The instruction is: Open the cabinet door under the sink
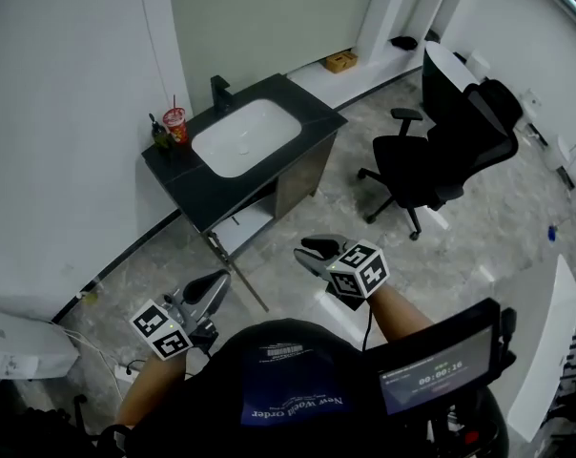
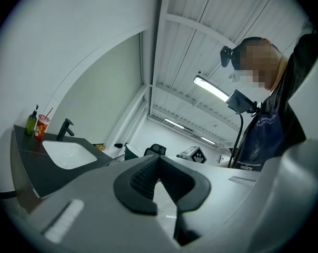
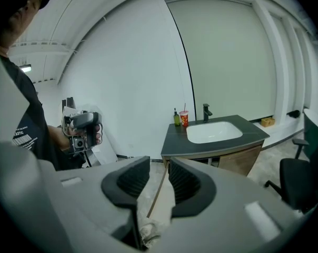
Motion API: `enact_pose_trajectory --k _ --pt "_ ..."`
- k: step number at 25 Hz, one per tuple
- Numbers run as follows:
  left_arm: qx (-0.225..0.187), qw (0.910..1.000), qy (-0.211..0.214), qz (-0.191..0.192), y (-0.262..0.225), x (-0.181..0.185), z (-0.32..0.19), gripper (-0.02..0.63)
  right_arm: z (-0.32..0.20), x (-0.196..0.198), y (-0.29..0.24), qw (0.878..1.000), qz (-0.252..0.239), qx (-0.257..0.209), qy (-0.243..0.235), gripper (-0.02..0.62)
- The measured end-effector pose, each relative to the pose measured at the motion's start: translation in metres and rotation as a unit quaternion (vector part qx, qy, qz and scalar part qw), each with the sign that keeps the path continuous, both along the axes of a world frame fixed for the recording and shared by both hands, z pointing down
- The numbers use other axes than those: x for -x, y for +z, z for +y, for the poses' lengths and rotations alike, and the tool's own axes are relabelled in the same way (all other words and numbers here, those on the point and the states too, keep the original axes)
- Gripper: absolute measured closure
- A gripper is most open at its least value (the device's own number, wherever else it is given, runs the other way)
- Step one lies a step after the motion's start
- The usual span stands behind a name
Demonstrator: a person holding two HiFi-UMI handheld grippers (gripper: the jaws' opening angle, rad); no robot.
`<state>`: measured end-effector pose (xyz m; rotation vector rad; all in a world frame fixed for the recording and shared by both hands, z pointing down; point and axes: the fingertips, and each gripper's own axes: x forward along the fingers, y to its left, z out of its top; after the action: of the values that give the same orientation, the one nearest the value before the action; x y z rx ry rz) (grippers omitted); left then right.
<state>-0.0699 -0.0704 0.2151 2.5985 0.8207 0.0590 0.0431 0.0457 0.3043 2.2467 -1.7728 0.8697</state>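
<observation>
Dark grey is the top of the sink cabinet [image 1: 188, 187], which stands at about 11 o'clock from me, against the wall. A white sink [image 1: 245, 136] sits in it. A black tap [image 1: 219, 92] is at its 12 o'clock, and a red cup [image 1: 175, 122] and a green bottle [image 1: 160, 134] are at its 9 o'clock.

One cabinet door [image 1: 238, 275] is swung open. I see it edge on, as a thin line that sticks out toward me. A white shelf [image 1: 248, 225] shows inside. The other door [image 1: 302, 177] is brown and shut.

My left gripper [image 1: 216, 286] is at 9 o'clock from the open door's free end and does not touch it. Its jaws are closed tip to tip with nothing in them. My right gripper [image 1: 312, 252] is at 2 o'clock from that end, also apart from it. Its jaws stand a little way apart and hold nothing.

A black office chair [image 1: 441, 156] stands at 3 o'clock from the cabinet.
</observation>
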Motion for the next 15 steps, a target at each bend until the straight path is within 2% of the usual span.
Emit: enact_pose_trajectory --k 4,9,12,15 --pt "-0.008 0.9998 0.016 -0.001 0.002 -0.007 0.001 0.606 0.001 -0.001 -0.001 1.0 0.004 0.0 -0.002 0.477" --pt "-0.016 0.9997 0.016 -0.006 -0.002 -0.033 0.033 0.606 0.029 -0.027 -0.004 1.0 0.0 -0.013 -0.003 0.477" --pt "-0.031 0.9995 0.002 0.001 -0.005 -0.059 0.057 0.606 0.055 -0.057 -0.003 1.0 -0.005 -0.024 -0.016 0.477" --pt "-0.043 0.9984 -0.035 0.01 -0.01 -0.097 0.089 0.606 0.087 -0.095 -0.002 0.998 -0.011 -0.032 -0.047 0.477"
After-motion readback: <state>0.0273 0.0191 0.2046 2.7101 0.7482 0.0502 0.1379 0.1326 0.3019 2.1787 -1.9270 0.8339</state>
